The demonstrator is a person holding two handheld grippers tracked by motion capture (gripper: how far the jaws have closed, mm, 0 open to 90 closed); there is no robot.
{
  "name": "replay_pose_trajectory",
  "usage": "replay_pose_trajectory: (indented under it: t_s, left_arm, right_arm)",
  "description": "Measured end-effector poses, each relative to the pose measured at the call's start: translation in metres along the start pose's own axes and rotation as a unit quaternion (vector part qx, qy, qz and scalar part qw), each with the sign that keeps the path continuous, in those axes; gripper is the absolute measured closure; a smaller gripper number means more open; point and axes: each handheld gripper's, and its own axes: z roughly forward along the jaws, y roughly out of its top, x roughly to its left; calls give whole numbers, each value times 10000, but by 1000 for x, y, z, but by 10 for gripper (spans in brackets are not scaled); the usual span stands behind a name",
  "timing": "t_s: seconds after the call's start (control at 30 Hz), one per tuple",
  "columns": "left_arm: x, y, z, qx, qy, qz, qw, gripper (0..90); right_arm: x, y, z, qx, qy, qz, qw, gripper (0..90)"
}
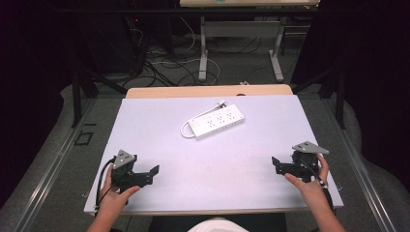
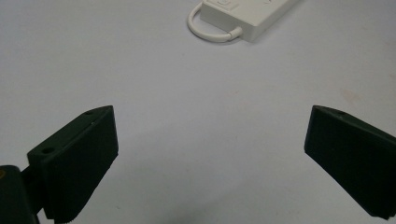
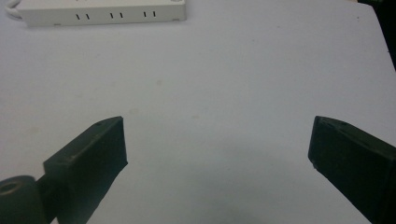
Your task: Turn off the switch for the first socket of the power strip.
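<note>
- While both hands rest at the near edge of the table [image 1: 145, 145], nothing looks started: each holds its tool low over the white top, well apart from the other.
- Nearest on the one side, the left gripper [image 1: 153, 175] sits by the near left corner, aimed inward; in the left gripper view its jaws stand wide with bare tabletop between them.
- Across from it, the right gripper [image 1: 274, 165] sits by the near right edge, also turned toward the middle; in the right gripper view its jaws are spread wide too, holding nothing.
- Farther out, past the middle of the table, the power strip [image 1: 218, 121] lies flat and slantwise, sockets up, apart from both grippers and touched by neither.
- At its near left end, the cord [image 1: 185, 127] curls out in a short loop and runs back along the strip's far side; the plug [image 1: 222, 102] seems to lie just beyond the strip, though it is small to judge.
- From where I stand, the job is at its very beginning: the strip is untouched, and every step of reaching, grasping and handling it is left to do.
- Beyond the table, the floor carries loose cables [image 1: 164, 67] and a desk frame [image 1: 203, 53], no part of the work.
</note>
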Motion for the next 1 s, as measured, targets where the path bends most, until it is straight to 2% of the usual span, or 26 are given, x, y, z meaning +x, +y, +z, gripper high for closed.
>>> replay_pose_trajectory:
  t_s: [0.17, 0.3, 0.47, 0.77, 0.9, 1.0]
  left_arm:
    - [0, -1, -3, -40, 69, 9, 10000, 36]
    - [1, -2, -5, -73, 97, -56, 9999, 39]
    - [3, -2, -7, -100, 118, -103, 9998, 51]
    - [4, -2, -8, -119, 159, -190, 9996, 60]
    - [5, -2, -8, -103, 202, -218, 9995, 60]
    - [7, -3, -7, -66, 256, -257, 9993, 60]
  right_arm:
    - [1, 2, 3, 97, 71, -2, 9999, 64]
    - [4, 7, 1, 200, 83, 47, 9998, 153]
    - [8, 17, 1, 246, 197, 150, 9994, 150]
    - [17, 34, 4, 294, 311, -94, 9990, 150]
    - [21, 42, 7, 325, 445, -95, 9984, 150]
    - [23, 49, 9, 335, 464, -172, 9982, 150]
